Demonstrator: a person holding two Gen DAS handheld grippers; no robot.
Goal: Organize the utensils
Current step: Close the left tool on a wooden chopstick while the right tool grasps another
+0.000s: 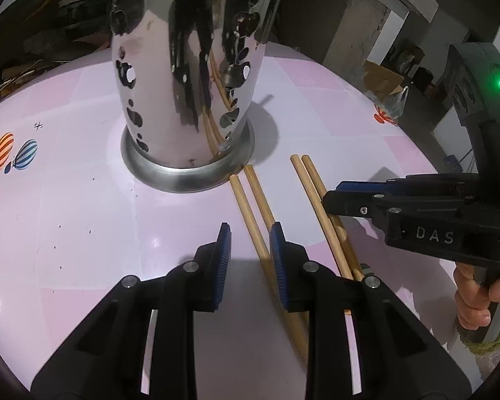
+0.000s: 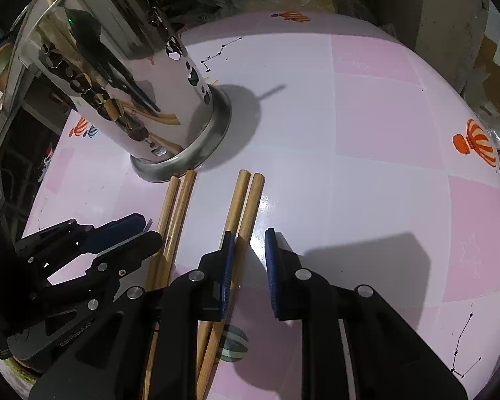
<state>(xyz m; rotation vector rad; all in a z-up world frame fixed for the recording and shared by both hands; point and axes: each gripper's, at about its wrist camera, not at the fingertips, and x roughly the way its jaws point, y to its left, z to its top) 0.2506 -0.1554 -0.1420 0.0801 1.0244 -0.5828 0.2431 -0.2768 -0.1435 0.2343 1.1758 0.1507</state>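
Note:
A shiny perforated steel utensil holder [image 1: 186, 76] stands on the pink table; it also shows in the right wrist view [image 2: 126, 76] with a chopstick sticking out of its top. Two pairs of wooden chopsticks lie flat in front of it: a left pair [image 1: 250, 206] [image 2: 176, 213] and a right pair [image 1: 320, 206] [image 2: 241, 210]. My left gripper [image 1: 250, 243] is open, low over the left pair, one stick between its pads. My right gripper [image 2: 248, 250] is open over the right pair; it also shows in the left wrist view [image 1: 333, 200].
The table [image 2: 366, 133] has a pink and white checked cover with balloon prints [image 2: 476, 143]. A small striped round object [image 2: 233, 346] lies under the right gripper. Clutter and boxes [image 1: 383, 80] stand beyond the table's far edge.

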